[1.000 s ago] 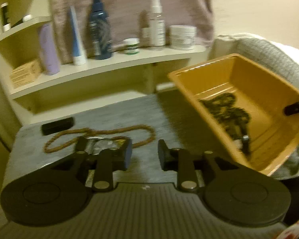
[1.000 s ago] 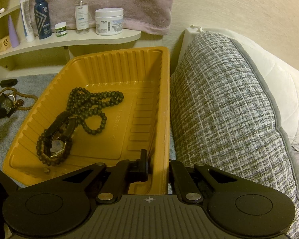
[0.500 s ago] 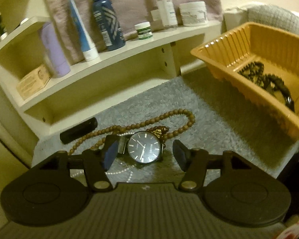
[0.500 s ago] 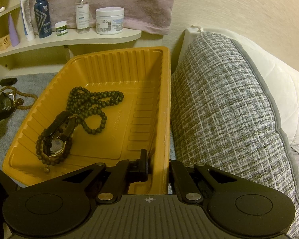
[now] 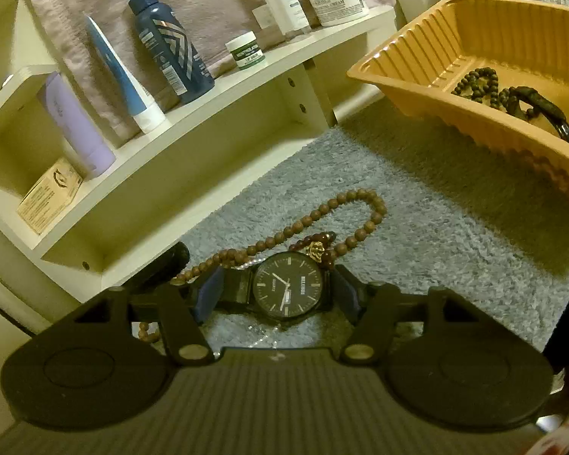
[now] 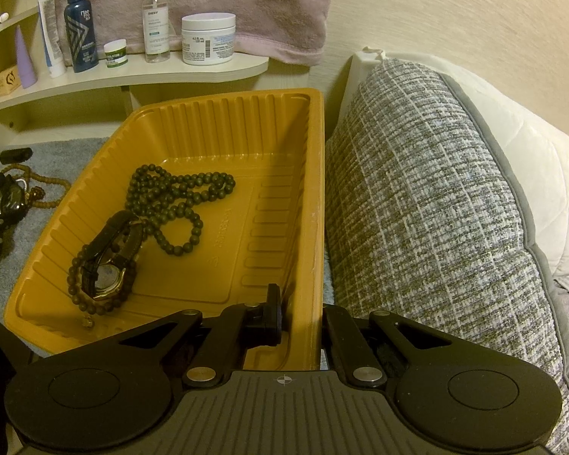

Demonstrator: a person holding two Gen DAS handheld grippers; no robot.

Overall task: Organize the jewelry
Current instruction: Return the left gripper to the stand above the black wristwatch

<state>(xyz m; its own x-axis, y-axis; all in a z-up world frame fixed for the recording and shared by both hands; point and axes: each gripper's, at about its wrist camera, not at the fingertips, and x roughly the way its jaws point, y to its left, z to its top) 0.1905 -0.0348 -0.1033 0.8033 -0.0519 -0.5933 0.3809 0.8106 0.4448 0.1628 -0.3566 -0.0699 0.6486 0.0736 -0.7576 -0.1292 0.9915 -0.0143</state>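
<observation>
My left claw [image 5: 278,295] is spread wide with the wristwatch [image 5: 288,292] lying flat between its blue pads [image 5: 208,295], not yet gripped; whether a pad already brushes the band I cannot tell. My right claw [image 6: 299,314] is clamped on the near wall of the orange tray [image 6: 315,197], one finger inside, one outside.

The main risk I see is the tangle just ahead of the left claw: a brown bead necklace [image 5: 345,212] loops right against the watch's far edge, and a small dark bracelet with a gold charm [image 5: 316,248] touches the case. Closing here could snag those strands and drag them along, or pinch the round case so it pivots out.

The watch has a dark dial, pale hands and a black band. Inside the tray, ahead and left of the right claw, lie dark green beads [image 6: 170,197] and another watch [image 6: 106,265].
</observation>
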